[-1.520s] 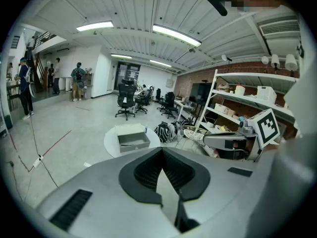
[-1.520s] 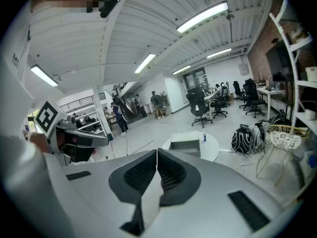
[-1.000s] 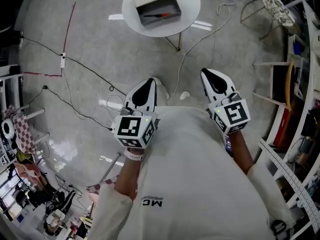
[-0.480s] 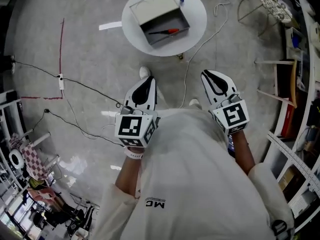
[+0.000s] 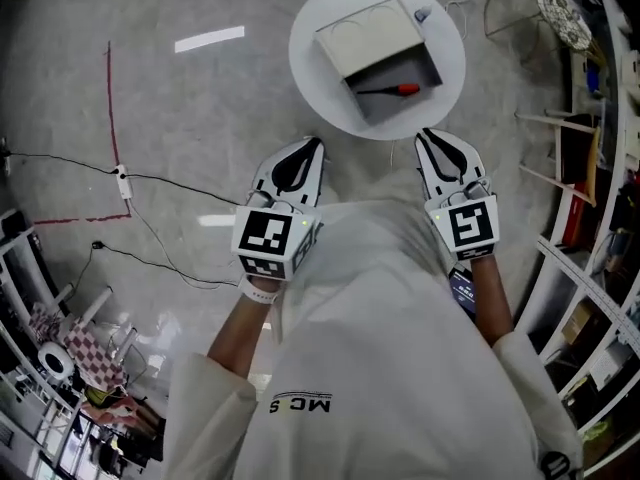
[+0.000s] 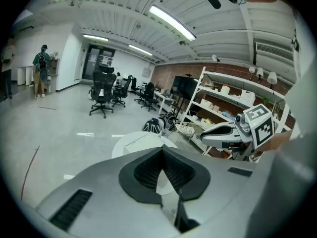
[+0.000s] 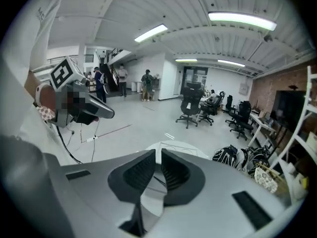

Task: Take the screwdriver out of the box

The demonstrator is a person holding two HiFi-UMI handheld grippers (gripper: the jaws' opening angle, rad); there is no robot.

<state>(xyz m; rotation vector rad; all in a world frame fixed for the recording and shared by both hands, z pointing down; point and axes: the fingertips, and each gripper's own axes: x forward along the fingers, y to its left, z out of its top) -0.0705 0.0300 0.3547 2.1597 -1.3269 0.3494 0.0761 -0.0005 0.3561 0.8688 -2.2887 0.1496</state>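
Note:
A screwdriver [image 5: 395,90] with a red handle and black shaft lies inside an open grey box [image 5: 400,80], whose lid [image 5: 370,38] is folded back. The box stands on a round white table [image 5: 330,93]. My left gripper [image 5: 312,141] is held just short of the table's near edge, jaws shut and holding nothing. My right gripper [image 5: 428,132] reaches the table's near rim, to the right of the box, also shut and holding nothing. In the left gripper view, the left gripper [image 6: 161,149] points at the table [image 6: 130,142]. The right gripper [image 7: 158,152] does the same in its own view.
A small bottle [image 5: 422,14] stands on the table behind the box. Black cables [image 5: 150,183] and a red tape line [image 5: 108,98] cross the floor at left. Metal shelving [image 5: 600,218] runs along the right. Office chairs [image 6: 101,90] and standing people [image 7: 146,86] are far off.
The table with the box has come closer and shifted right in the head view. Both grippers, still shut and held out in front, now sit near its near edge.

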